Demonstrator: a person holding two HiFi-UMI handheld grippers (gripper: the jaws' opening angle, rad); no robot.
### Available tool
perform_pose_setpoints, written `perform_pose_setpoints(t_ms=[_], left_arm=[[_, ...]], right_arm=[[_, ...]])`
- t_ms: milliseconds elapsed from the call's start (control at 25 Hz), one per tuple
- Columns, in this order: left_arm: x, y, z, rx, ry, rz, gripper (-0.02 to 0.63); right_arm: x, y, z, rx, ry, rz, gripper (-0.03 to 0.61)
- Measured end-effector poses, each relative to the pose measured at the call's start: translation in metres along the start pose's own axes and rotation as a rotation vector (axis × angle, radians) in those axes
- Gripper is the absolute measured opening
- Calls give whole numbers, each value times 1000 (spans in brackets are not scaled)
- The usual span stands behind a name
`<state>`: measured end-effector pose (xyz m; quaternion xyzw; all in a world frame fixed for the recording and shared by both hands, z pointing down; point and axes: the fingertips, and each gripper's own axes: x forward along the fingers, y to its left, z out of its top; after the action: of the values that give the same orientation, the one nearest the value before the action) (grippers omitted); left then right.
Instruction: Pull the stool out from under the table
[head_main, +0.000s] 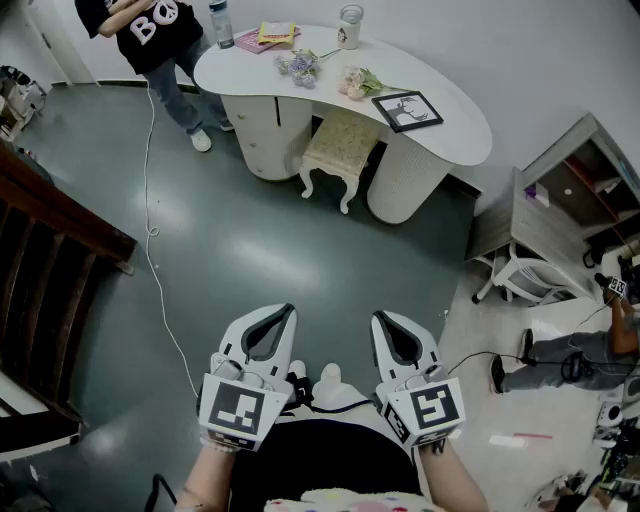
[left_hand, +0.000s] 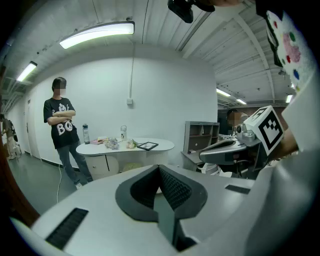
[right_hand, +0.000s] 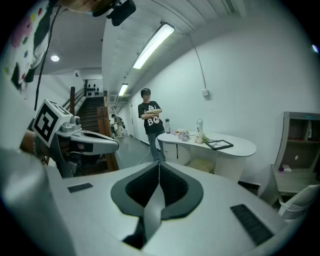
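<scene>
Tongs: the left tongs (head_main: 283, 314) and the right tongs (head_main: 381, 320) are both empty, each with its jaws pressed together. They are held side by side low in front of the person, tips toward the table.
Floor: grey, with a thin white cable (head_main: 150, 200) trailing across it left of the tongs.
Stool: the stool (head_main: 342, 143) is well apart from both tongs. It stands in the gap between the table's two bases, its seat partly under the tabletop's front edge.
Table: the table (head_main: 455, 135) is white and curved, standing against the wall.
Tabletop: a picture frame (head_main: 407, 110) lies near the right end. Flowers (head_main: 300, 66) lie mid-table, a jar (head_main: 349, 27) at the back edge, a bottle (head_main: 221, 22) at the left end.
Bystander: a person in a black shirt (head_main: 150, 30) stands at the table's left end.
</scene>
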<state>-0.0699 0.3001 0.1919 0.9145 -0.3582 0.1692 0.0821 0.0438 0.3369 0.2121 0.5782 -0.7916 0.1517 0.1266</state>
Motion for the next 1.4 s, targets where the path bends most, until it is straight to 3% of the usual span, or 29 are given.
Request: perform_pose_setpoints(t_ms=[880, 1400], left_arm=[[-5, -21, 6, 14, -15, 31, 17], [-7, -43, 17, -1, -53, 104, 17]], right_arm=[[-18, -7, -1, 10, -20, 28, 35], [-42, -22, -4, -58, -36, 75, 35]])
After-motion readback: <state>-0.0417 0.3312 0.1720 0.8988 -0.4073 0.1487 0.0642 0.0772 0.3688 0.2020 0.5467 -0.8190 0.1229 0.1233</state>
